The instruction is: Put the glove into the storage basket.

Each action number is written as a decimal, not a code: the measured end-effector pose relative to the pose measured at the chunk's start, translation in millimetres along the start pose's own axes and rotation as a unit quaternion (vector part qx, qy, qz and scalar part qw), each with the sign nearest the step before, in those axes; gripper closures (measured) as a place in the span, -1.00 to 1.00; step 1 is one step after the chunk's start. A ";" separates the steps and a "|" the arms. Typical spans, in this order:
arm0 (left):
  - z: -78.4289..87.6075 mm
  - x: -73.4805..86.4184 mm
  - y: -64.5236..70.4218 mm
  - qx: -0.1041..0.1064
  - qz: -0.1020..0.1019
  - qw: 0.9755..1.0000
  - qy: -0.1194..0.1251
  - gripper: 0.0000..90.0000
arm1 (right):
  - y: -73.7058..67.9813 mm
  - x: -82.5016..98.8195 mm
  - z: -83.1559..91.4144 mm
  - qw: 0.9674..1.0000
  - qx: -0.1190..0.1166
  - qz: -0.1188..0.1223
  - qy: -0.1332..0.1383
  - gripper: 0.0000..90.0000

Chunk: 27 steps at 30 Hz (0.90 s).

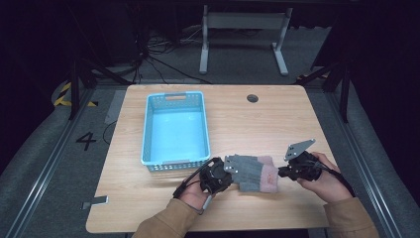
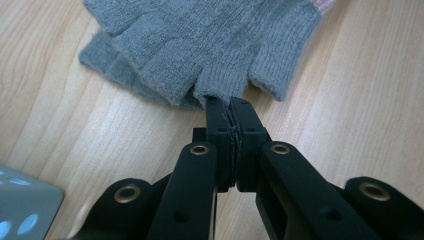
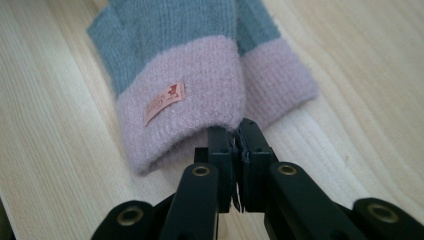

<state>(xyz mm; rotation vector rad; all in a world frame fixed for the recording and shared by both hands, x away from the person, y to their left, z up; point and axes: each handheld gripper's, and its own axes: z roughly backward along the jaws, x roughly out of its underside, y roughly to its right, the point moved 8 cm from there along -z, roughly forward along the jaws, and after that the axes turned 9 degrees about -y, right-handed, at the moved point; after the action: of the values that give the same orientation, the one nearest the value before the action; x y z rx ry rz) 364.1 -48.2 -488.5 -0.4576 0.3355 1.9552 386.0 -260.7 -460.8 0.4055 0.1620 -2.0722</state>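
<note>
A pair of grey knitted fingerless gloves with pink cuffs (image 1: 252, 173) lies flat, one on top of the other, near the front edge of a light wooden bench (image 1: 277, 119), between two hand-held grippers. The left gripper (image 1: 229, 171) sits at the gloves' left end; in the left gripper view its black jaws are clamped tight on the tip of one grey finger stub (image 2: 220, 87). The right gripper (image 1: 282, 172) sits at the gloves' right end; in the right gripper view its jaws are pinched together on the edge of the upper glove's fuzzy pink cuff (image 3: 190, 105), which carries a small orange label (image 3: 165, 102). A light blue perforated plastic basket (image 1: 148, 124) stands on the bench just beyond and left of the gloves.
</note>
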 end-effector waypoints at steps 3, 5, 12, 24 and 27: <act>4.4 -0.4 0.1 0.000 0.001 1.000 0.009 0.96 | 4.3 -4.6 4.1 1.000 0.004 -0.011 0.019 0.93; 5.9 -1.5 0.0 0.002 0.003 1.000 0.016 0.96 | 7.6 -7.3 5.7 0.999 0.010 -0.019 0.028 0.93; 7.1 -3.9 0.6 0.002 0.004 1.000 0.025 0.96 | 15.0 -14.7 7.3 0.998 0.027 -0.039 0.046 0.93; 1.7 -6.9 -0.7 0.005 0.010 1.000 0.028 0.96 | 30.5 -20.5 -3.9 0.995 0.037 -0.073 0.057 0.93; -3.0 -7.4 -0.3 0.007 0.010 1.000 0.025 0.96 | 34.0 -18.2 -9.9 0.995 0.033 -0.078 0.051 0.93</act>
<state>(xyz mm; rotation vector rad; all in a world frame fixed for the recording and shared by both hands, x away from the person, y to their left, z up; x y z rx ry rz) 367.6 -55.3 -487.7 -0.4975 0.3870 1.9613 425.7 -260.5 -461.9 0.5548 0.1901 -2.2154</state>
